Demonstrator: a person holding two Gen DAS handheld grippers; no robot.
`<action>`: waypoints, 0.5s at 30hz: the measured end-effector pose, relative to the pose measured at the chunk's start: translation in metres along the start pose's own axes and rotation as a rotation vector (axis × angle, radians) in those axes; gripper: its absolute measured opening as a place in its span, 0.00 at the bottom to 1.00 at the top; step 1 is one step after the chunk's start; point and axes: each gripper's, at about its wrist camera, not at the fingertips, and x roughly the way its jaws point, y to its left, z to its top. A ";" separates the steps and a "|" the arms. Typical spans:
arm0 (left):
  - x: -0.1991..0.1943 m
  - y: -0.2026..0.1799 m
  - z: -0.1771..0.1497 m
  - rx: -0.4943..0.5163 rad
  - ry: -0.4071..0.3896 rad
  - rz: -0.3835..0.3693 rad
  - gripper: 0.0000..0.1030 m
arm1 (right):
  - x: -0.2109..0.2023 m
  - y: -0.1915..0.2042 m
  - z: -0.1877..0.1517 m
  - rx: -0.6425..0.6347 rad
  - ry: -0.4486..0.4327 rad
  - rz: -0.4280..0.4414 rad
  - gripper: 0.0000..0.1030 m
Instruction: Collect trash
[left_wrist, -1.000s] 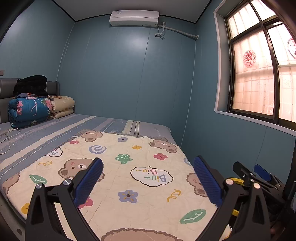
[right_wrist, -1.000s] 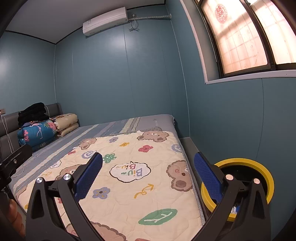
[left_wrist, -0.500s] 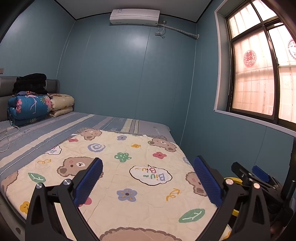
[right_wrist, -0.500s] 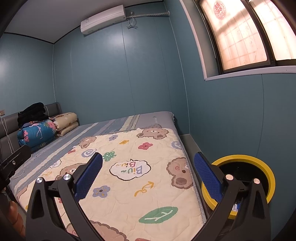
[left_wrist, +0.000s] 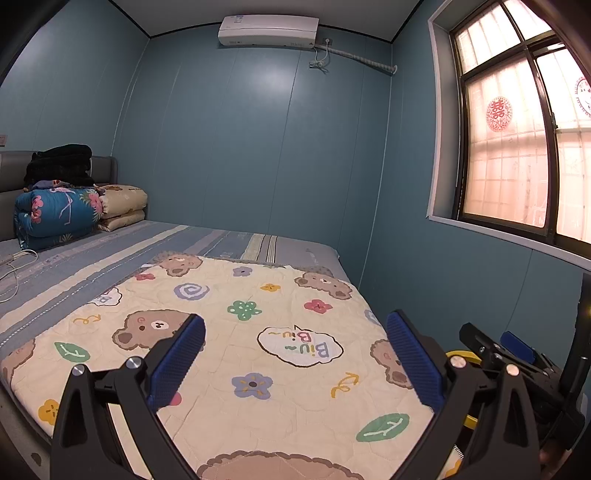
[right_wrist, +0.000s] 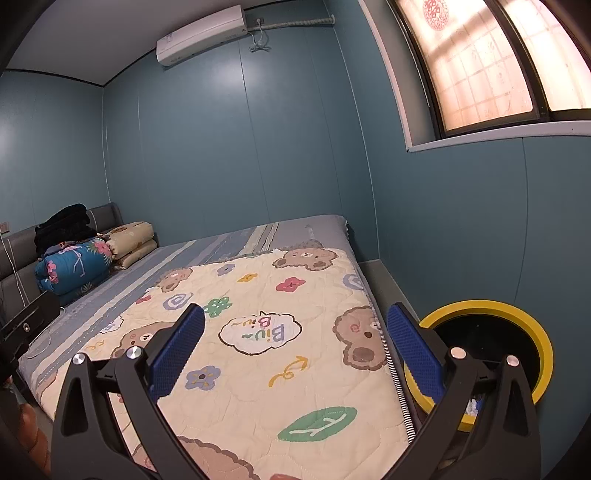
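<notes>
Since a second ago both my views have drifted slightly, nothing else changing. Trash bin (right_wrist: 543, 343), yellow-rimmed with a black inside, stands on the floor between the bed (right_wrist: 306, 230) and the blue wall; pale scraps lie inside near its rim. My right tool (right_wrist: 295, 352) hangs wide apart and empty above the bear quilt (right_wrist: 258, 373), the bin just behind its right finger. My left tool (left_wrist: 295, 354) is equally spread, empty. Folded bedding (left_wrist: 55, 212) sits at the headboard.

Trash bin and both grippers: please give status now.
Left gripper open, empty. Right gripper open, empty. Yellow-rimmed trash bin on floor beside bed, some scraps inside. No trash visible on bed; nothing in the way.
</notes>
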 end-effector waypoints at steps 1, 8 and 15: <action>0.001 0.000 -0.001 0.001 0.001 0.000 0.92 | 0.000 0.000 -0.001 0.001 0.002 0.000 0.92; 0.002 -0.002 -0.002 0.000 0.005 -0.001 0.92 | 0.002 0.000 -0.002 0.006 0.010 0.000 0.92; 0.003 -0.002 -0.002 0.000 0.010 0.003 0.92 | 0.003 0.000 -0.003 0.009 0.016 0.000 0.92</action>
